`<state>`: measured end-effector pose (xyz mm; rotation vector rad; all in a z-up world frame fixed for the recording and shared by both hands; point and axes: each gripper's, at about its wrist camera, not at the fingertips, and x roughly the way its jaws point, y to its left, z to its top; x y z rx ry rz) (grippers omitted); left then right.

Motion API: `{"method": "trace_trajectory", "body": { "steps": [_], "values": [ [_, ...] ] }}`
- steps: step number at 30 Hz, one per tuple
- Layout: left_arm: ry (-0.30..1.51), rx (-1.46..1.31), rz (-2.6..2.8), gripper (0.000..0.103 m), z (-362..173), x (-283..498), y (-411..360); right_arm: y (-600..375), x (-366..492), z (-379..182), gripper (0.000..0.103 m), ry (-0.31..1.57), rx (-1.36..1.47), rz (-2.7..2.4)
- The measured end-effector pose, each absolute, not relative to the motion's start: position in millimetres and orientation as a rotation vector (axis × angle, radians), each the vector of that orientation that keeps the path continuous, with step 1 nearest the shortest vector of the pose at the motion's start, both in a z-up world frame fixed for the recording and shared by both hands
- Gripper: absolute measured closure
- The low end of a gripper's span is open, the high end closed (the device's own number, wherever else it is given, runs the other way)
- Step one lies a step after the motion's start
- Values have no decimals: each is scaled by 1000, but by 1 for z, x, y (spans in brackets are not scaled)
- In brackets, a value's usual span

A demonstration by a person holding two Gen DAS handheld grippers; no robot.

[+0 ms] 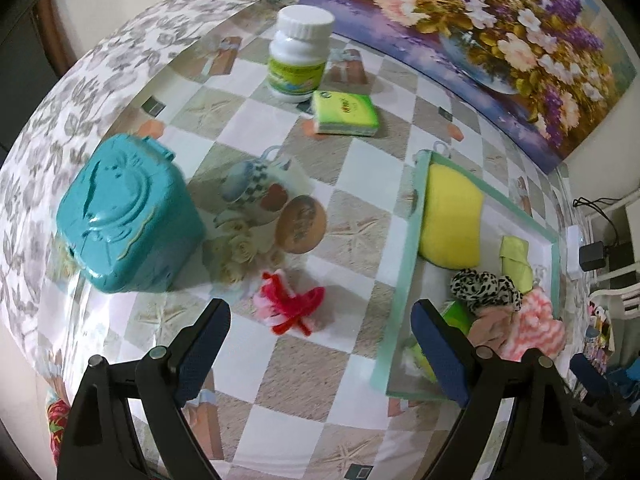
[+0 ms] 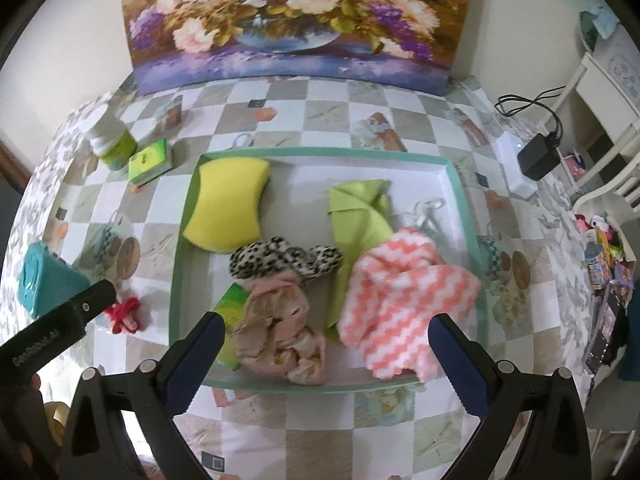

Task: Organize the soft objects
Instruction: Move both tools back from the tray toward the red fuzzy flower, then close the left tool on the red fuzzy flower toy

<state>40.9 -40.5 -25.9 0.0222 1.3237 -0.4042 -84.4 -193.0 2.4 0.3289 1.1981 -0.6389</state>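
Nearest our lenses, both pairs of blue-padded jaws stood wide with nothing between them: our left gripper hung over bare checkered tablecloth, our right gripper over the near edge of the mint-rimmed tray. We take that tray as landmark. Inside it lay a yellow sponge at the far left corner, a green cloth mid-tray, a leopard-print scrunchie, a beige crumpled cloth and a coral zigzag cloth along the near rim, the last overhanging it. A green tissue pack was tucked under the beige cloth. Left of the tray, on open tablecloth with room all round it, sat a red-and-pink yarn piece; further left stood a teal box. Beyond the tray's far left corner were a second tissue pack and a white-capped bottle, their labels too blurred to read. Lettering on the left gripper's body, seen from the right, read roughly "GenRobot.AI".
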Motion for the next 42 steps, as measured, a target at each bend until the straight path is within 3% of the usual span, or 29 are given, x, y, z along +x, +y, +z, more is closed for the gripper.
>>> {"method": "trace_trajectory", "body": {
  "steps": [31, 34, 42],
  "values": [
    [1453, 30, -264, 11, -87, 64, -33, -164, -56, -38, 0, 1292, 294, -528],
    [1448, 49, -272, 17, -89, 64, -39, -164, -55, -38, 0, 1290, 294, -529],
    [1452, 93, -285, 45, -99, 59, -53, -164, -55, -37, 0, 1291, 293, -528]
  ]
}}
